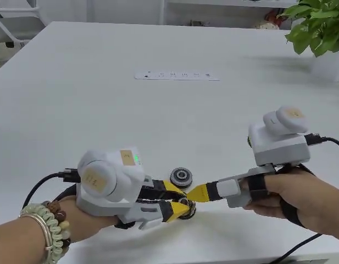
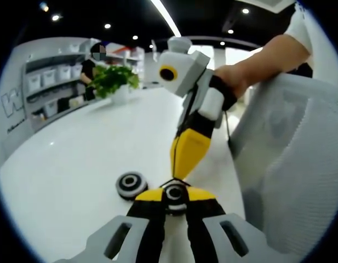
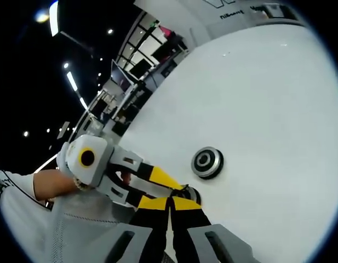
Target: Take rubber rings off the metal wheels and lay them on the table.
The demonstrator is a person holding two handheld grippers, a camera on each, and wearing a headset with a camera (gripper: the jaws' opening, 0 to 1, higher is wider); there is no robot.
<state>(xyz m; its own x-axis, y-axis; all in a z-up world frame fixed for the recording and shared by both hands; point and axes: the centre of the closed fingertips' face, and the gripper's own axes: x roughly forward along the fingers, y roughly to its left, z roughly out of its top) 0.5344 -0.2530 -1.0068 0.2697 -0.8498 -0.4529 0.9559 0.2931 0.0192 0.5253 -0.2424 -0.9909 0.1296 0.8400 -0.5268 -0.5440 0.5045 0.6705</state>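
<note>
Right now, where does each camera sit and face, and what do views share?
Head view: headset, looking down at the white table; left hand with left tongs, right hand with right tongs.
Left gripper view: on the left tongs, facing the right tongs and hand.
Right gripper view: on the right tongs, facing the left tongs and hand.
All share the loose black-rimmed metal wheel.

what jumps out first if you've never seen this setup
The two yellow-jawed grippers meeting at one small metal wheel near the table's front edge: the left gripper clamps it while the shut tip of the right gripper noses in. A second wheel lies free just behind them.
</note>
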